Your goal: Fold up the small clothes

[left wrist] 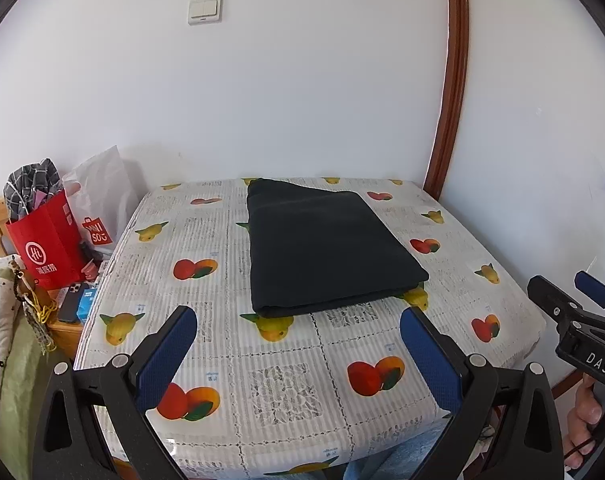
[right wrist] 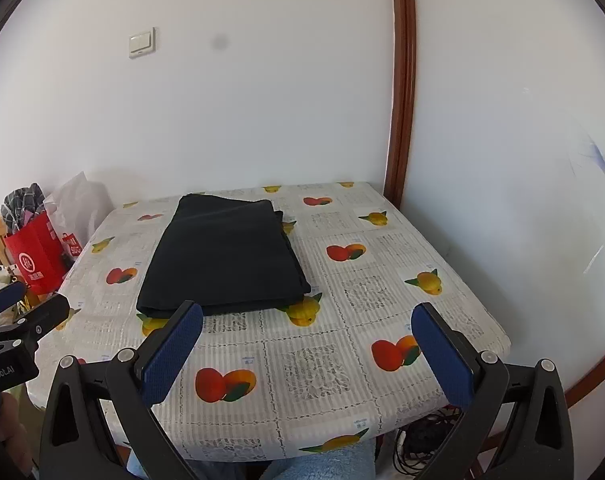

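- the fold looks finished: both grippers hang clear at the worktop's [left wrist: 382, 432] 6 o'clock edge.
- left gripper [left wrist: 298, 322] jaws wide, empty; right gripper [right wrist: 307, 318] jaws wide, empty.
- cloth [left wrist: 326, 248] lies toward 12 o'clock, a dark, flat, layered rectangle with neat edges.
- next likely calls for another garment, or moving this one aside.

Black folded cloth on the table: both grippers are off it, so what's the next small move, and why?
Probably nothing more than keeping both clear. The black folded cloth lies flat and squared on the fruit-print tablecloth, while the left gripper and right gripper stand open and empty short of it.
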### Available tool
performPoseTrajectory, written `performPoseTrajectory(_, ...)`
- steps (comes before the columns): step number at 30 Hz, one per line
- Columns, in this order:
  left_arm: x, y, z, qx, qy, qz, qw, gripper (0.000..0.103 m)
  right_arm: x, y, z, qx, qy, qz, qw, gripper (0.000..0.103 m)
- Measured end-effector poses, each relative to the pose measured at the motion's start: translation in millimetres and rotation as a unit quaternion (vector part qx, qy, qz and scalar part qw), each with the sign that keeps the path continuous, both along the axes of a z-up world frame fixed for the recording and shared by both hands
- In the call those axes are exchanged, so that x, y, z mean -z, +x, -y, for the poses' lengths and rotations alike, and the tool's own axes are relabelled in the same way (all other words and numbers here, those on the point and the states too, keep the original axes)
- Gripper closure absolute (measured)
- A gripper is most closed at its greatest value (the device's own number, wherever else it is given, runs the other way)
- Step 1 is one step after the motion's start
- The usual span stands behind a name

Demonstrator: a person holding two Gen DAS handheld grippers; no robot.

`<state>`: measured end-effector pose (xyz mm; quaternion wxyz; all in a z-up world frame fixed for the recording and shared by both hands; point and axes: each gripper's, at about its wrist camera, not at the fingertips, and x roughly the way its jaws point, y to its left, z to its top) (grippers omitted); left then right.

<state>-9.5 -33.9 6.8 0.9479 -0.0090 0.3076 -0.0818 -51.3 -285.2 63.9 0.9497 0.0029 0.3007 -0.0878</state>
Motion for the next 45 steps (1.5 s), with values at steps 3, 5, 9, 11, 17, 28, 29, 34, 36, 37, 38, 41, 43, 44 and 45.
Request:
performPoseTrajectory(3,2.6,0.7,0.1,0.001,0.0,-0.005,1.0,0.0,0.9,0.2,0.4,0.001,-0.002,-0.003,1.0,0.0)
performPoseTrajectory(5,2.9,0.1,0.5,0.0,0.002,-0.005,1.0,0.0,0.8,0.2,1.3,0.002,-0.002,-0.002,1.0,0.0)
performPoseTrajectory(9,2.1,-0.5,-0.8,-0.001,0.0,-0.004,1.0,0.0,1.5,-0.3,2.3,0.002,0.001,-0.003,1.0,0.0)
performPoseTrajectory(11,2.1,-0.5,-1.3,0.0,0.0,-0.005,1.0,0.0,1.7,0.1,3.1,0.0,0.001,-0.004,1.0,0.0)
performPoseTrajectory(17,2.2,-0.3,-2.1,-0.002,-0.004,-0.006,1.0,0.0,1.0,-1.5,2.8,0.002,0.003,0.0,1.0,0.0)
performPoseTrajectory(28,2.3,1.0,-2.4,-0.004,-0.006,-0.008,0.9999,0.0,2.0,-0.6,1.5,-0.001,0.006,-0.005,1.0,0.0)
performPoseTrajectory(29,2.3,1.2,-2.6,-0.005,-0.006,-0.007,0.9999,0.0,2.1,-0.3,1.7,0.0,0.006,-0.004,1.0,0.0)
performPoseTrajectory(34,3.7,1.3,-3.6,-0.008,-0.007,-0.01,0.9999,0.0,5.4,1.5,0.4,0.002,0.002,-0.01,1.0,0.0)
performPoseTrajectory(36,3.6,1.4,-3.4,-0.008,-0.008,-0.009,0.9999,0.0,5.4,1.9,0.3,0.003,0.001,-0.011,1.0,0.0)
performPoseTrajectory(37,3.7,1.6,-3.2,-0.009,-0.008,-0.01,0.9999,0.0,5.2,1.7,0.4,0.004,0.002,-0.009,1.0,0.0)
performPoseTrajectory(38,3.7,1.7,-3.1,-0.01,-0.008,-0.01,0.9999,0.0,4.9,1.8,0.5,0.003,0.003,-0.009,1.0,0.0)
performPoseTrajectory(41,4.1,2.3,-3.1,-0.008,-0.008,-0.011,0.9999,0.0,5.5,1.6,1.1,0.003,0.003,-0.012,1.0,0.0)
performPoseTrajectory(43,4.1,2.6,-2.9,-0.007,-0.008,-0.011,0.9999,0.0,5.0,1.0,1.2,0.005,0.002,-0.011,1.0,0.0)
performPoseTrajectory(44,4.4,2.7,-2.5,-0.007,-0.009,-0.011,0.9999,0.0,4.7,0.5,1.4,0.005,0.003,-0.01,1.0,0.0)
performPoseTrajectory(45,4.5,2.7,-2.4,-0.007,-0.009,-0.011,0.9999,0.0,4.5,0.1,1.9,0.006,0.004,-0.009,1.0,0.0)
